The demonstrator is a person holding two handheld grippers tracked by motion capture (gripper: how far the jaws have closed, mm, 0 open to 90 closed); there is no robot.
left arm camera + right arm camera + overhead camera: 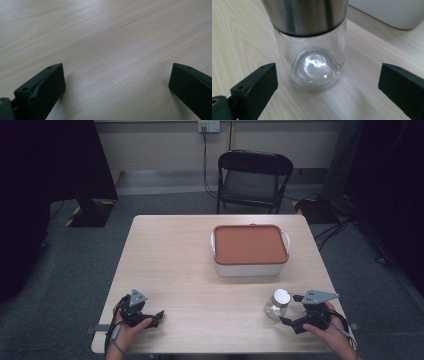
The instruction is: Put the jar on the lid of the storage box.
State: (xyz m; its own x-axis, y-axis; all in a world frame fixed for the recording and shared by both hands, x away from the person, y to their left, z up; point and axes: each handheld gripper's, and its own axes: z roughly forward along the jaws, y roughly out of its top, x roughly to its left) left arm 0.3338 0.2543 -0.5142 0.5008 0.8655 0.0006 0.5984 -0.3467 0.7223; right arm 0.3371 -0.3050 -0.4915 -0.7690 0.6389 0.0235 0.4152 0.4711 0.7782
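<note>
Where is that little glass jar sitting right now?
In the high view the glass jar stands upright near the table's front right corner, just ahead of the right tongs, with the orange-lidded box behind it.

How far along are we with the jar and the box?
Nothing looks done: the box has its orange lid on, and the jar stands capped on the table. In hand: the right gripper is open in front of the jar, not touching. The left gripper rests open. Gripping the jar is left.
</note>
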